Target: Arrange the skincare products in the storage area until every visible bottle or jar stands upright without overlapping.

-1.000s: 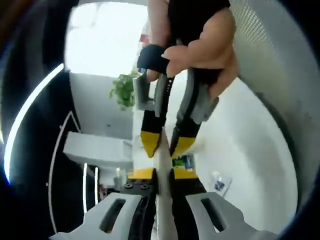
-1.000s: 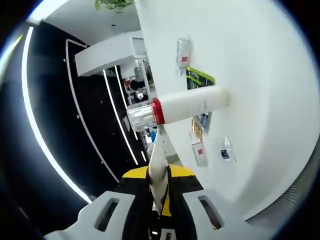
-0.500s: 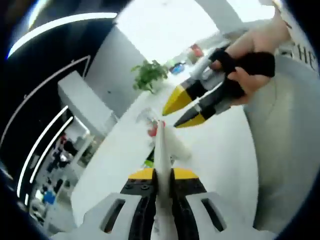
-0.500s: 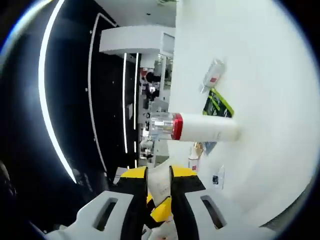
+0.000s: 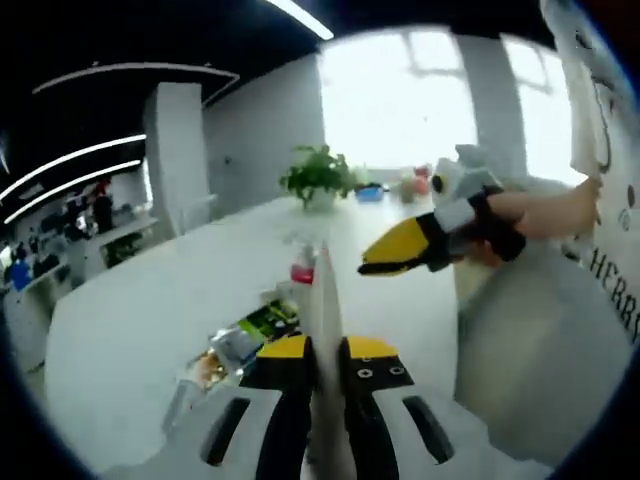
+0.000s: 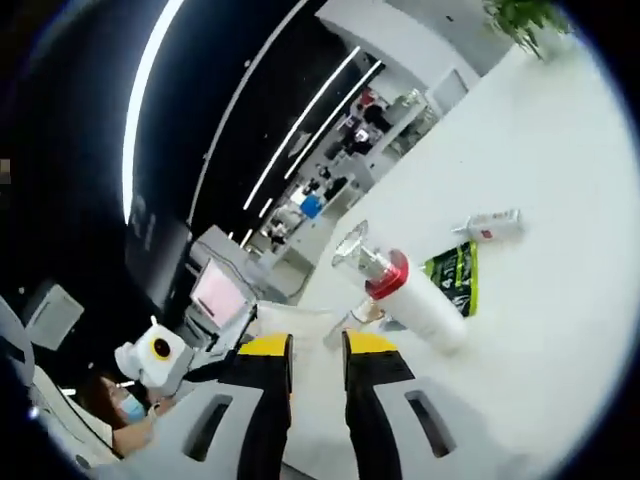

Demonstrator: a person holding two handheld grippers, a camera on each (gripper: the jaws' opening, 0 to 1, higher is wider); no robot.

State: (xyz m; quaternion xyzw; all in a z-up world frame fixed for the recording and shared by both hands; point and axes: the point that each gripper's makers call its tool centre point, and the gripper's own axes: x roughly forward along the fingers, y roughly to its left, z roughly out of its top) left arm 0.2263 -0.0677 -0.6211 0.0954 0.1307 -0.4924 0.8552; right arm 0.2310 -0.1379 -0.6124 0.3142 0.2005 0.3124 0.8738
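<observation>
Two grippers up: left gripper [image 5: 322, 352] pinches thin white tube [image 5: 322, 300]; right gripper [image 6: 316, 345] jaws apart, empty; tall white pump bottle w/ red collar [image 6: 415, 303] upright on white table [image 6: 560, 300]; stand tube cap-down, clear of bottle.

White bottle [image 6: 420, 305] with red collar and clear cap; green-black sachet [image 6: 455, 278]; white table [image 6: 560, 200].

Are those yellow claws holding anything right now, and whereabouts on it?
The left gripper pinches a thin white tube by its near end. The right gripper is open and appears to hold nothing.
</observation>
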